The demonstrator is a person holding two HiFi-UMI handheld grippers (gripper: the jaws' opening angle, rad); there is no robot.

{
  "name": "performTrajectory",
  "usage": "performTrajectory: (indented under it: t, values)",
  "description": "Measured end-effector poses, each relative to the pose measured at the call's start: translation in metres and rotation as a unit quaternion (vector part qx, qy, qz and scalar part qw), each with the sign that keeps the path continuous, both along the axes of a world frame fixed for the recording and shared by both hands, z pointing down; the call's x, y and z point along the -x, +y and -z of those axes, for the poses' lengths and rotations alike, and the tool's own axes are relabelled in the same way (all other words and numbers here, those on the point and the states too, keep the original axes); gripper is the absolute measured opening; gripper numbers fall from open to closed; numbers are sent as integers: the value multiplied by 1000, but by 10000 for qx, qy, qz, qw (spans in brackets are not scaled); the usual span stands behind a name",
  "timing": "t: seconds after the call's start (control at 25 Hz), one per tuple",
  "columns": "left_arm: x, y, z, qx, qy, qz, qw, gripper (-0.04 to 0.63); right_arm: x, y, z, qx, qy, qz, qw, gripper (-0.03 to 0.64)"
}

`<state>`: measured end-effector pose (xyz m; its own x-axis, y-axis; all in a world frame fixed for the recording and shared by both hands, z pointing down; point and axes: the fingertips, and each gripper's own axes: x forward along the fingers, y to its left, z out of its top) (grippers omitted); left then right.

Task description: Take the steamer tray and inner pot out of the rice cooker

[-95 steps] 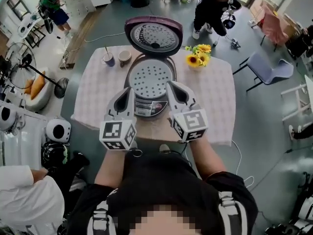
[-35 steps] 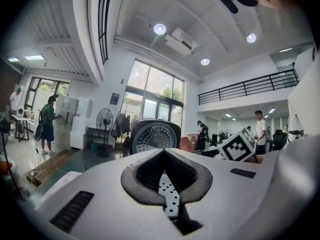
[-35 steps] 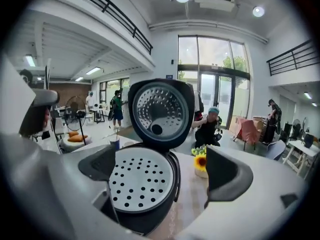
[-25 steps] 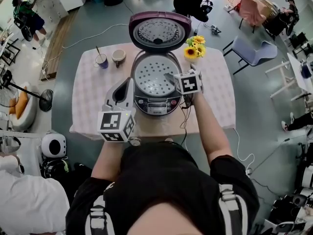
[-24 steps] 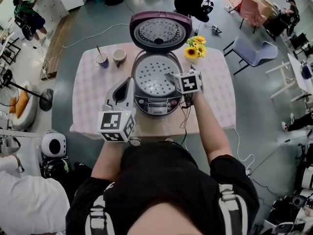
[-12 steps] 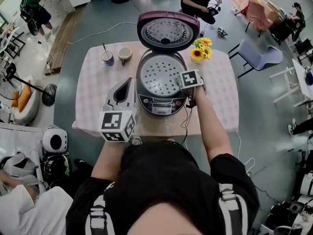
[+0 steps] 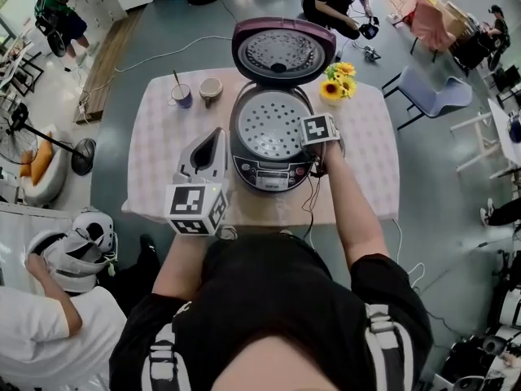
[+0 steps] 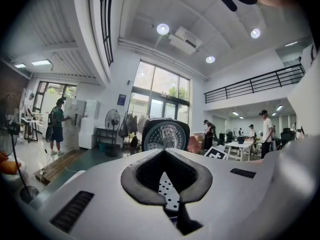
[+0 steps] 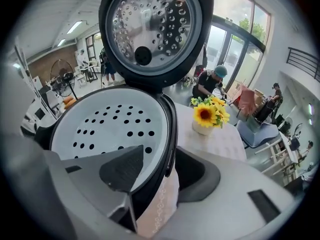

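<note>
Nothing has left the dark rice cooker with the control panel (image 7: 273, 168) yet. Its round purple-edged lid (image 7: 283, 51) stands open at the cooker's back, and the white perforated steamer tray (image 7: 267, 125) sits flat in the cooker's mouth. The inner pot is hidden under the tray, presumably seated inside the cooker.

The right gripper (image 9: 159, 156) is at the cooker's right rim, tilted down, with one jaw over the tray's edge and the other outside the cooker's wall. Its jaws have just been closing, but a strip of pale checked tablecloth (image 9: 160, 204) shows between the outer jaw and the wall, so they straddle the rim without pinching it. The left gripper (image 7: 213, 137) hovers at the cooker's front left, clenched on nothing.

I judge the first lift is only being set up — tray, then pot, are both left to come out.
</note>
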<state>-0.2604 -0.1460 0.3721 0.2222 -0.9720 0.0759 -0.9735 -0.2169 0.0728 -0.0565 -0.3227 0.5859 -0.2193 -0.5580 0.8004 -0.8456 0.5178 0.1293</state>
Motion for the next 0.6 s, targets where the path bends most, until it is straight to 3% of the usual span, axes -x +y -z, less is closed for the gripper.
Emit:
performTrajectory:
  t: [0.08,0.28,0.32,0.44,0.48,0.6]
  values:
    - [0,0,1,8,2,-1,10000,2,-9,-1,3,-34,272,-75,9996,184]
    - [2,0,-1,42,0,0,10000,2,-6,-6,10,-137,133,-77,9998,152]
    - [2,0,-4,58,3,-9,10000,2,-1,-6,10,-144,-6,-70,9999,149]
    - [1,-1,-8,85,5,-37,10000,2,39,-4,17,-78,-1054,194,9942,115]
    - [0,-1,-9,86,6,-45,10000,2,38,-5,20,-108,-1081,126,9940,107]
    - [-1,0,-11,85,9,-78,9999,2,-2,-11,27,-270,-443,-533,9972,66]
